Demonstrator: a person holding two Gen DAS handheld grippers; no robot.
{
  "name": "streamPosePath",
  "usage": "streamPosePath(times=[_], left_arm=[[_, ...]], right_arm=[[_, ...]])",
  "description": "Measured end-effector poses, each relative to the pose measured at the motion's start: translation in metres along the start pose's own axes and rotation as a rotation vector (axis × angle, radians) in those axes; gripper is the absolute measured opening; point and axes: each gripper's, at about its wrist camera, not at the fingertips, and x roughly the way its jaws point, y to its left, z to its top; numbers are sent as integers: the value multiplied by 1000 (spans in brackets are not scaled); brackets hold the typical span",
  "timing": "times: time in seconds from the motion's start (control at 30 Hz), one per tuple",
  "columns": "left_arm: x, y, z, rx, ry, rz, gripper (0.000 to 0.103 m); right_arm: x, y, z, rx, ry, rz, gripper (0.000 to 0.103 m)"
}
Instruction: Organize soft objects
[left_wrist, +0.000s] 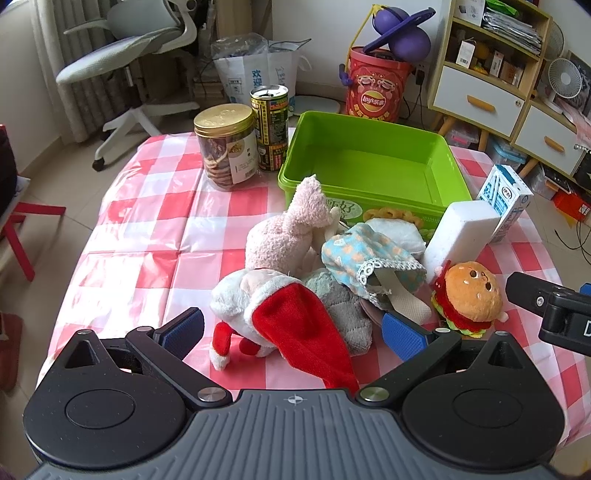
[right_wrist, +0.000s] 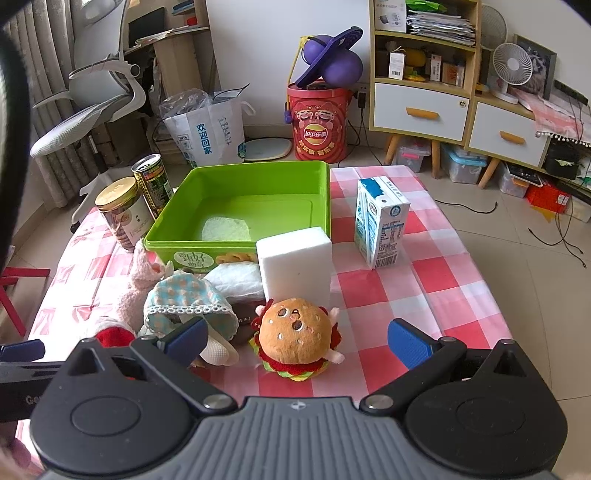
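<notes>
A heap of soft things lies on the checked table in front of an empty green bin (left_wrist: 369, 158) (right_wrist: 240, 206): a white plush in a red Santa hat (left_wrist: 280, 317), a pink plush (left_wrist: 291, 229), a grey cloth (left_wrist: 343, 310), a blue patterned cloth (left_wrist: 365, 254) (right_wrist: 184, 295) and a burger plush (left_wrist: 469, 299) (right_wrist: 295, 339). My left gripper (left_wrist: 291, 332) is open, its pads either side of the Santa plush. My right gripper (right_wrist: 295, 343) is open around the burger plush, not touching it; its body shows in the left wrist view (left_wrist: 550, 306).
A white foam block (left_wrist: 458, 232) (right_wrist: 295, 266) stands behind the burger. A milk carton (left_wrist: 506, 203) (right_wrist: 380, 221) is at the right. A cookie jar (left_wrist: 225, 147) (right_wrist: 122, 214) and a tin can (left_wrist: 271, 125) (right_wrist: 151, 181) stand left of the bin.
</notes>
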Motion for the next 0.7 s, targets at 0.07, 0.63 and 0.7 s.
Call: streamPosePath(times=[0.07, 0.63, 0.7], left_arm=[[0, 0, 0, -1, 1, 0, 98], [12, -1, -2, 4, 22, 16, 98], [14, -1, -3, 8, 20, 24, 98]], right_arm=[[0, 0, 0, 0, -1, 0, 81], [6, 0, 0, 8, -1, 8, 81], [8, 0, 0, 6, -8, 2, 81]])
